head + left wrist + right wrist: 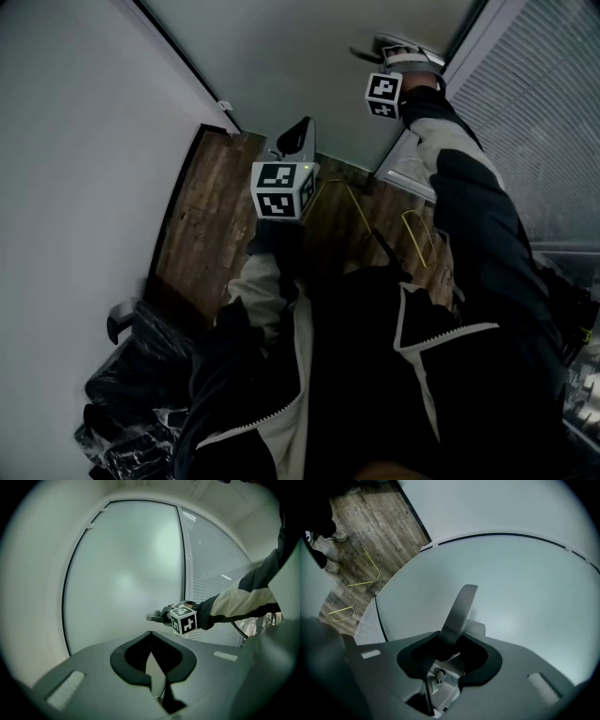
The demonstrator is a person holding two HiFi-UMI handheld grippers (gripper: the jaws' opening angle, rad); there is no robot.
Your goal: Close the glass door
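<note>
The frosted glass door [309, 56] fills the top of the head view, and it stands ahead of me in the left gripper view as the door [126, 573]. Its metal lever handle [459, 611] runs down between the jaws of my right gripper [450, 651], which is shut on it. From the head view, that right gripper [398, 52] is stretched out at the door's right edge; the left gripper view shows the right gripper [164, 616] on the handle [154, 618]. My left gripper [298, 136] hangs lower, apart from the door, jaws together and holding nothing, as the left gripper [157, 677] view confirms.
A white wall [84, 141] runs along the left. A glass panel with blinds [534, 112] stands right of the door. Wooden floor [206, 206] with yellow lines [417, 234] lies below. Black bags [141, 394] are piled at the lower left.
</note>
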